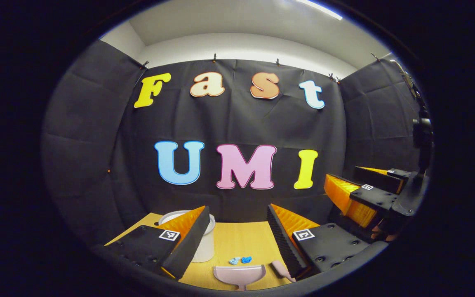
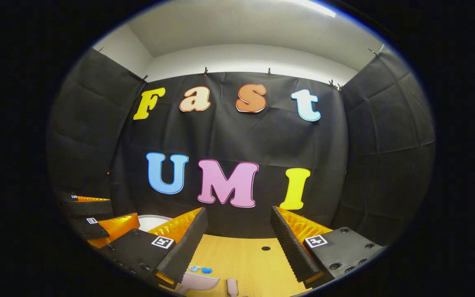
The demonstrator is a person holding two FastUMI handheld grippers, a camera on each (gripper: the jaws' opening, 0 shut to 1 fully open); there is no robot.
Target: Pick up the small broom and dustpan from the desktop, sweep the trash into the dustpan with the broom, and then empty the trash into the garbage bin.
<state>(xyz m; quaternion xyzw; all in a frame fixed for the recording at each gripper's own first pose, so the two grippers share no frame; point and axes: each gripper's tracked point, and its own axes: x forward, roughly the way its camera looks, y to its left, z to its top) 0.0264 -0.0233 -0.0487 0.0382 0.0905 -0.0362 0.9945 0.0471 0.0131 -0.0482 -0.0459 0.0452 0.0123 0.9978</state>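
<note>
We are at the very start: nothing is picked up yet. Our left gripper hangs above the wooden desktop with its 2 fingers spread wide and nothing between them; the right gripper is likewise spread and empty, and in the left gripper view it sits off to the side, well apart from the tools.

The pink dustpan lies flat on the desktop at the near edge, a shallow scoop of smooth plastic with a raised rim. Just beside it lies the pink small broom, of which we see a slim rounded end; its bristles are hidden. The trash, 2 small crumpled blue scraps, sits just beyond the dustpan's mouth. The white garbage bin, a smooth cylinder, stands near, partly behind a finger.

Next, we judge, each gripper must drop low and close on a thin, slippery handle, 1 tool per gripper, before any sweeping.
</note>
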